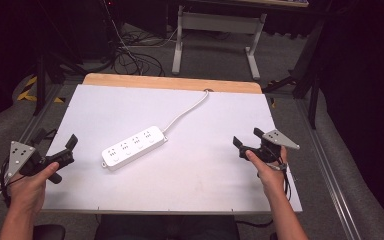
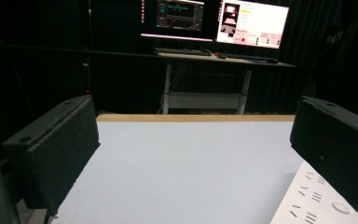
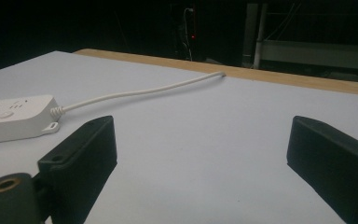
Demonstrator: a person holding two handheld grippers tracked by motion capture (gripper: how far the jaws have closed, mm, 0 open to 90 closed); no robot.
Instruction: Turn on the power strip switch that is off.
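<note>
Between your two hands, mid-surface (image 1: 220, 165), lies the strip (image 1: 134, 146), angled, its cord (image 1: 187, 112) running far. Both tools, left tool (image 1: 62, 150) and right tool (image 1: 246, 142), are released and empty. Approach squarely: smooth white plastic, long and boxy, probably slides on the matte sheet.

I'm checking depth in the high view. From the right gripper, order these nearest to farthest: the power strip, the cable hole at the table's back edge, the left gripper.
1. Power strip, mid-table, to the right gripper's left.
2. Cable hole, at the back edge.
3. Left gripper, at the table's opposite side.
</note>
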